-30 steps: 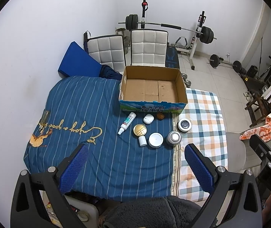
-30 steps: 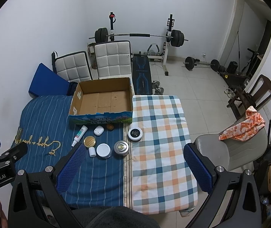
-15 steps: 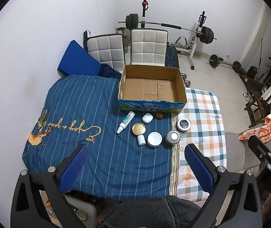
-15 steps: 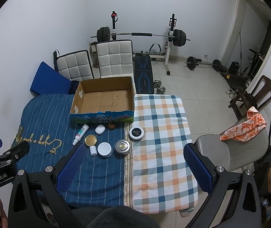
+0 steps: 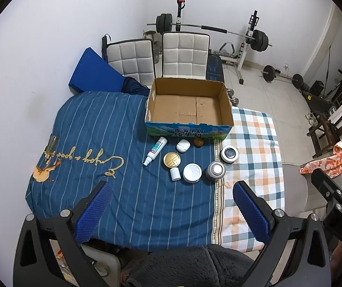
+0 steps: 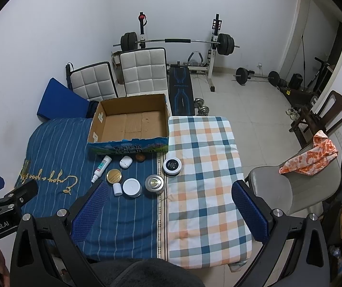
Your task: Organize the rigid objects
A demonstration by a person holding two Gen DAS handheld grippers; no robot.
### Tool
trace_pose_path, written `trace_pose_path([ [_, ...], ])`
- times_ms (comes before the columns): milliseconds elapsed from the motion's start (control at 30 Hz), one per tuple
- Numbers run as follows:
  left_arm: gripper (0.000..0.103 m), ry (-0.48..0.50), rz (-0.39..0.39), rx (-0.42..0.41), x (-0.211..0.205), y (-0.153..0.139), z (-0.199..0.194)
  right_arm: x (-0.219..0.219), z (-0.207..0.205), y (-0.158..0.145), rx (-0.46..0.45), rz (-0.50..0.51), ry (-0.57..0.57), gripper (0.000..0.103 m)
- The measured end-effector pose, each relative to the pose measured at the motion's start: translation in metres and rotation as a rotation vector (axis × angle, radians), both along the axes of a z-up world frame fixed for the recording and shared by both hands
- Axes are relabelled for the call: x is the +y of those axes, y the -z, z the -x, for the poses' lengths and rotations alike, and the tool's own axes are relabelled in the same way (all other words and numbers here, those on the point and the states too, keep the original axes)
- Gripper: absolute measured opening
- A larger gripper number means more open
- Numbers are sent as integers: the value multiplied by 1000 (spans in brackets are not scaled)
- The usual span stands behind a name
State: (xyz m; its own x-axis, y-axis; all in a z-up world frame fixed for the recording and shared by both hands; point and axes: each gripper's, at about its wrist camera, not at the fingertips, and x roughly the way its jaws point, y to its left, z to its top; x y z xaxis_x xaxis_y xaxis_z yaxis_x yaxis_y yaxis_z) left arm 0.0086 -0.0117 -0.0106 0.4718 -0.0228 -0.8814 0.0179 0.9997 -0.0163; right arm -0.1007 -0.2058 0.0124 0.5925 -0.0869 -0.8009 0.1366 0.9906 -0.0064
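place: home room used as gym | evidence: barbell rack (image 6: 178, 40), weight bench (image 6: 180, 91), dumbbells (image 6: 201, 110), padded chairs (image 5: 185, 55), bedding-covered table (image 5: 104, 129)

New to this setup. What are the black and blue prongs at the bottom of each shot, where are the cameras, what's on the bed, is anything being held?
There is no robot arm. A person holds one two-finger tool in each hand, and a fisheye camera on each looks forward along its fingers. The blue-padded prongs are those fingers: the left tool in the left wrist view, the right tool in the right wrist view. Both are open and hold nothing.

On the bed stands an empty cardboard box. In front of it lie a white tube, a white oval case, a small brown round thing, a gold-lidded tin, a small white cap, a white-lidded jar, a silver can and a black-lidded jar.
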Motion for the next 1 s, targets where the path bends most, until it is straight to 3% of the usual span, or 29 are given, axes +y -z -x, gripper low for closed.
trace_pose_path([
  [267, 103, -22, 5, 53, -1, 20, -20, -11, -19, 27, 48, -13, 12, 103],
  [533, 103, -39, -18, 132, -10, 68, -56, -28, -60, 78, 156, -21, 28, 103],
  [833, 103, -60, -47, 215, -16, 135, -106, -38, -116, 175, 302, -14, 29, 103],
  [1000, 103, -67, -60, 289, -23, 189, -135, -31, -144, 235, 368, 22, 5, 103],
])
